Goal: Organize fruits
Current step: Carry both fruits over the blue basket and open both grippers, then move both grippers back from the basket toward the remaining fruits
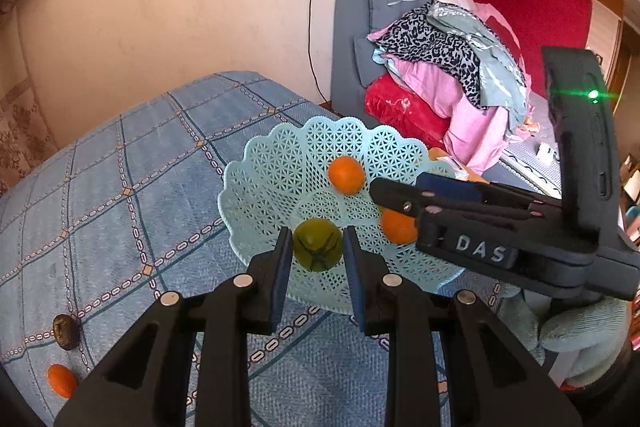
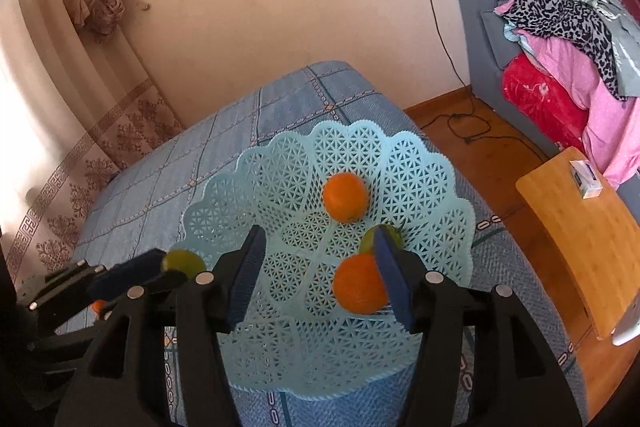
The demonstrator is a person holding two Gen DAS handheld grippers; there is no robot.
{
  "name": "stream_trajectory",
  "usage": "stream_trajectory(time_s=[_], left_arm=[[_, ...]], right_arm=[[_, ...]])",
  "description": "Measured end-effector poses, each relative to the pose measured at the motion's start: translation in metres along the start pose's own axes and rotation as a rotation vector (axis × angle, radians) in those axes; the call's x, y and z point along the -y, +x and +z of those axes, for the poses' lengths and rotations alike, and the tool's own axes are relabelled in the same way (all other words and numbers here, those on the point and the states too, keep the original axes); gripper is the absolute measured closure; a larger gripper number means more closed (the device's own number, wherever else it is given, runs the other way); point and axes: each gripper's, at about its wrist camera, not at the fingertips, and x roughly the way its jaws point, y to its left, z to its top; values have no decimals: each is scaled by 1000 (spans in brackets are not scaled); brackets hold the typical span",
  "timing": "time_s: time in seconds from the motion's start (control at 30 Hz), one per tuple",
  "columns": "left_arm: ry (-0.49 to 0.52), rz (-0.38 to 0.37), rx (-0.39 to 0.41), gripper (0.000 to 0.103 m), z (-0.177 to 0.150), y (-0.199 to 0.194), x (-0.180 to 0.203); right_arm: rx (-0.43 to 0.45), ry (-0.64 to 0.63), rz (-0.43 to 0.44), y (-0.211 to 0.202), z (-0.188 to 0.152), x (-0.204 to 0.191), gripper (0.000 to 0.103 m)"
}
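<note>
Down in the lower left of the left wrist view, a dark fruit point(image 1: 66, 331) and a small orange point(image 1: 62, 380) are lying on the blue bed point(image 1: 120, 187), well apart from the basket point(image 1: 272, 171), so the sorting is not finished.

Toward the middle of that view, the left tongs point(image 1: 317, 247) are pinching a green fruit point(image 1: 317, 245), pads touching both its sides, and holding it over the near rim of the basket. Behind it one orange point(image 1: 346, 175) is resting in the bowl; another orange point(image 1: 398, 227) is sitting to the right, partly hidden by the right tongs point(image 1: 396, 193) reaching in from the right edge, gripped by a gloved hand point(image 1: 580, 331).

In the right wrist view, the held fruit is showing at lower left, just outside the basket rim point(image 2: 208, 195). At centre the right tongs are standing spread over the bowl, nothing pinched; the near orange point(image 2: 360, 289) is lying against the inner face of the right finger point(image 2: 394, 283), and a second green fruit point(image 2: 382, 239) is peeking out behind it.

Risks, as I judge them: the green fruit is hanging at the rim, not over the hollow, so a release now could be sending it off the edge onto the bed. The basket is light and sitting on soft bedding near the bed's corner, so a push on its rim could be tipping it toward the floor. Both tongs are crowding the same bowl and could be knocking each other, and the right finger could be rolling its orange out as it withdraws.
</note>
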Motion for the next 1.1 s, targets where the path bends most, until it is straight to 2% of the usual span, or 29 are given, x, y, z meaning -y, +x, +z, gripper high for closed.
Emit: stream_trajectory(time_s=[0.23, 0.3, 0.33, 0.37, 0.5, 0.57, 0.67, 0.87, 1.1], left_arm=[[-17, -1, 2, 76, 0, 1, -3], [-18, 1, 0, 67, 0, 1, -3], [-20, 3, 3, 54, 0, 1, -4], [-21, 7, 9, 45, 0, 0, -4], [-27, 37, 24, 33, 0, -6, -9], [-25, 71, 38, 24, -1, -8, -10], [-12, 135, 58, 18, -3, -12, -11], [35, 266, 86, 15, -8, -19, -9], [60, 338, 95, 15, -16, -27, -13]], right_arm=[[19, 22, -4, -4, 2, 5, 45], [22, 20, -3, -5, 2, 4, 45], [24, 19, -3, -6, 2, 4, 45], [25, 19, -4, -6, 2, 4, 45], [28, 15, -7, -7, 1, 3, 45], [29, 13, -6, -6, 1, 2, 45], [33, 4, -8, -7, 0, -1, 45], [41, -18, -3, -8, -2, -8, 45], [54, -59, 6, -9, -7, -20, 45]])
